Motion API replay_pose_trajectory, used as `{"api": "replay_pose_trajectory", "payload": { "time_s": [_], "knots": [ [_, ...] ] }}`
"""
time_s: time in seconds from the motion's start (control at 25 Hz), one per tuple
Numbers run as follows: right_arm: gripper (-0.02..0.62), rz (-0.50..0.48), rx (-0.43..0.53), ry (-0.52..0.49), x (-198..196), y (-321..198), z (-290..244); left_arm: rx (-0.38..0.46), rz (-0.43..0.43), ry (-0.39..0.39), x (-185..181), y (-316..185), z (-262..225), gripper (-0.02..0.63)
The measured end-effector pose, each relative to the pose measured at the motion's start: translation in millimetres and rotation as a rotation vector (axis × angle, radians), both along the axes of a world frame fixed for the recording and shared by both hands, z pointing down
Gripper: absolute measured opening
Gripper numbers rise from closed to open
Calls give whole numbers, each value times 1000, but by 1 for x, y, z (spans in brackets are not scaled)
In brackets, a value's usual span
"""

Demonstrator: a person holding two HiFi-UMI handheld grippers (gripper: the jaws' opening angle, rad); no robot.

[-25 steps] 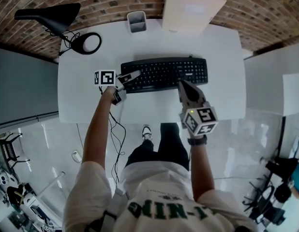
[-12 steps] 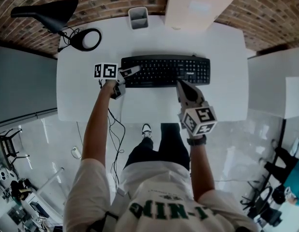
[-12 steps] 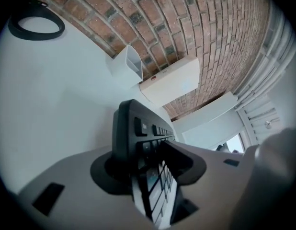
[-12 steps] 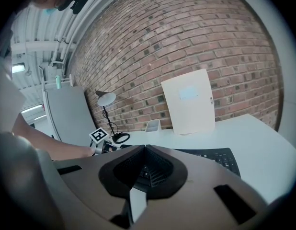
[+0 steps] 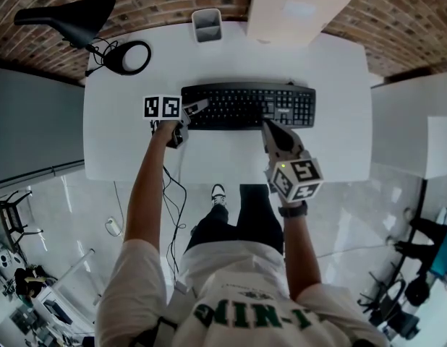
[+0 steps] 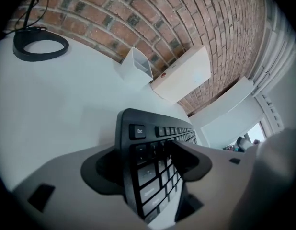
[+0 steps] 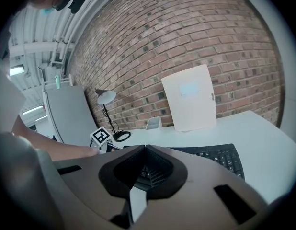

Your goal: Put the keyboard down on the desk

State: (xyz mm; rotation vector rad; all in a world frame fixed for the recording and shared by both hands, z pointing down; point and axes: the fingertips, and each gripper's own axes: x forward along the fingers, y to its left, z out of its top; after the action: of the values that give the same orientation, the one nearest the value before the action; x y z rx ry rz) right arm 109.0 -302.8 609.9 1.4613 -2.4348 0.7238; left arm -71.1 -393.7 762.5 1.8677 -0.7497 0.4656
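The black keyboard (image 5: 245, 105) lies flat on the white desk (image 5: 137, 150), across its middle. My left gripper (image 5: 197, 111) is at the keyboard's left end, which sits between its jaws (image 6: 145, 164). Those jaws are opening, and a gap shows between the pads and the keyboard (image 6: 160, 143). My right gripper (image 5: 270, 126) hovers at the keyboard's front edge, right of centre. Its tips meet with nothing between them (image 7: 144, 150), and the keyboard (image 7: 220, 157) lies just beyond.
A ring-shaped black lamp base (image 5: 129, 58) with its cable stands at the back left of the desk. A grey pen holder (image 5: 207, 26) and a cream box (image 5: 296, 9) stand at the back by the brick wall. The desk's front edge runs close to the person's legs.
The left gripper's jaws have spread apart at the keyboard's left end and its marker cube has turned a little. The keyboard and the right gripper have hardly moved.
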Motion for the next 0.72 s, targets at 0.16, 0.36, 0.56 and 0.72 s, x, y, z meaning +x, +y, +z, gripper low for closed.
{"api": "replay_pose_trajectory", "payload": {
  "time_s": [0.16,0.36,0.56,0.72],
  "knots": [
    [3,-15,-5,3,-5,3,3,23,-16,-44,-2,-3,0,301],
    [5,-22,-17,9,-11,5,8,85,-53,-154,-9,-8,3,328],
    [3,-9,-16,17,-9,4,10,128,-90,-227,-12,-10,5,344],
    [5,11,-21,19,-6,2,14,212,-126,-320,-20,-14,4,356]
  ]
}}
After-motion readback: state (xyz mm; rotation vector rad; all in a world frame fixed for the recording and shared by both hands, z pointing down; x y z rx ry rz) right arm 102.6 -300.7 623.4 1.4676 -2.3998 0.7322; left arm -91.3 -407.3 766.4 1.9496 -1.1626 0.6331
